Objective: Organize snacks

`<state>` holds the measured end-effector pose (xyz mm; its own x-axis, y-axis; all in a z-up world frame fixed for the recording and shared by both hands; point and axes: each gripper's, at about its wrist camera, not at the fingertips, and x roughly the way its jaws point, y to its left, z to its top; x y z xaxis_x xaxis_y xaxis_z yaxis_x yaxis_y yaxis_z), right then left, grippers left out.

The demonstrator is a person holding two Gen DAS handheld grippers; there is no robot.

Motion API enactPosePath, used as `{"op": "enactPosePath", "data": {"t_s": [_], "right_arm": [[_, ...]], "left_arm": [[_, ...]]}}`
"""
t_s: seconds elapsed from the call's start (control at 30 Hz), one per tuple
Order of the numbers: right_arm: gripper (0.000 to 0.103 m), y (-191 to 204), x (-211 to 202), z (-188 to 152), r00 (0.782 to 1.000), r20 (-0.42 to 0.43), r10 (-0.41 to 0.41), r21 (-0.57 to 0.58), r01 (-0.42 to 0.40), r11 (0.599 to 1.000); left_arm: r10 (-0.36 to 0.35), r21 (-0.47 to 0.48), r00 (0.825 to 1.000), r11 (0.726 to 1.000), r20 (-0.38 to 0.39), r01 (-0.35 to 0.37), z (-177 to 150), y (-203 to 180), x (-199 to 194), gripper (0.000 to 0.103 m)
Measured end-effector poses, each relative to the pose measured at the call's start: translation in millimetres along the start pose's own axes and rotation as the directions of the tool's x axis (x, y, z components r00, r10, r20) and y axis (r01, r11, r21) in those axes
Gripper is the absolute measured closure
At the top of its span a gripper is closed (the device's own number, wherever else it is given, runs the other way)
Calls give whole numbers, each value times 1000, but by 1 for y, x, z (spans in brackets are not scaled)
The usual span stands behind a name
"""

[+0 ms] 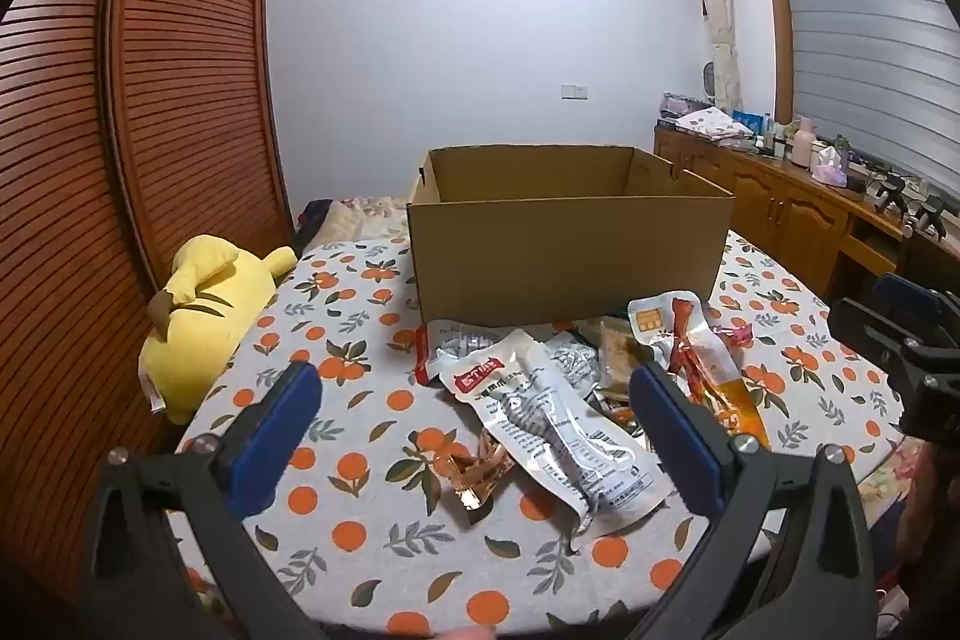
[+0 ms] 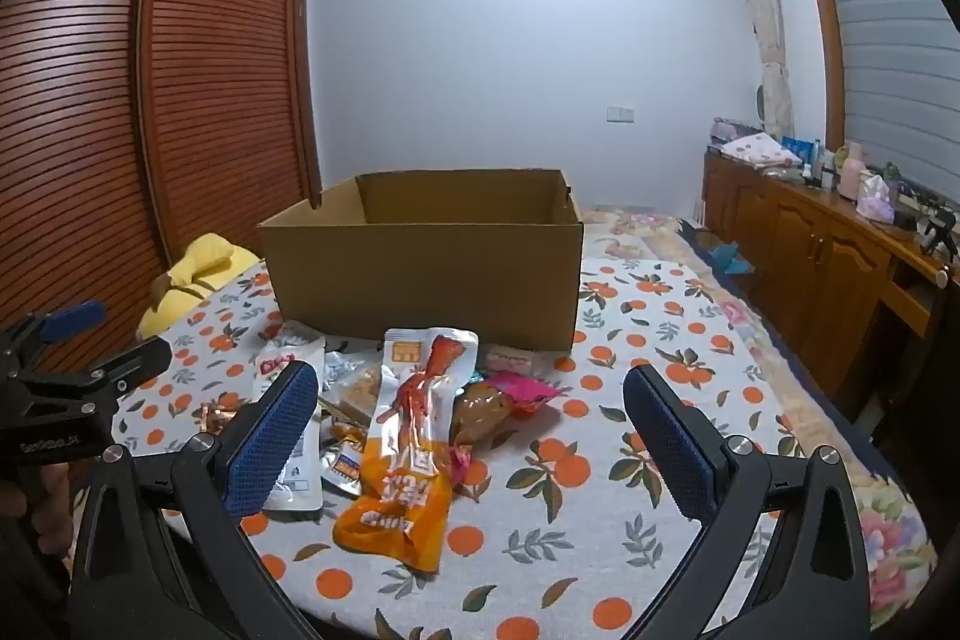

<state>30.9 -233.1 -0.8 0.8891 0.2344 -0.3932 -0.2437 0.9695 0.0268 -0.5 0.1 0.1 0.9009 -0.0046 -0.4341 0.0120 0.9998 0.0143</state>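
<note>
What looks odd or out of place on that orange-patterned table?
A yellow plush toy lies on its side at the table's left edge, unrelated to snacks. The snack packets sprawl in a loose heap before the open brown cardboard box.

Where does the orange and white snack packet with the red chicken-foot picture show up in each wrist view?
Left wrist: the orange and white packet lies right of centre, just beyond the left gripper's right finger.
Right wrist: the packet lies at centre, between the right gripper's open fingers.
Shared landmark: the cardboard box behind the snack pile.
</note>
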Motion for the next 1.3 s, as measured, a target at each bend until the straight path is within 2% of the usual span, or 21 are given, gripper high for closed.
{"op": "enactPosePath", "data": {"t_s": [1.3], "right_arm": [[0,0,0,-3,1000,-4,-1,7,1,1000]], "left_arm": [[12,-4,1000,1000,-22,-12,-4,4,3,0]]}}
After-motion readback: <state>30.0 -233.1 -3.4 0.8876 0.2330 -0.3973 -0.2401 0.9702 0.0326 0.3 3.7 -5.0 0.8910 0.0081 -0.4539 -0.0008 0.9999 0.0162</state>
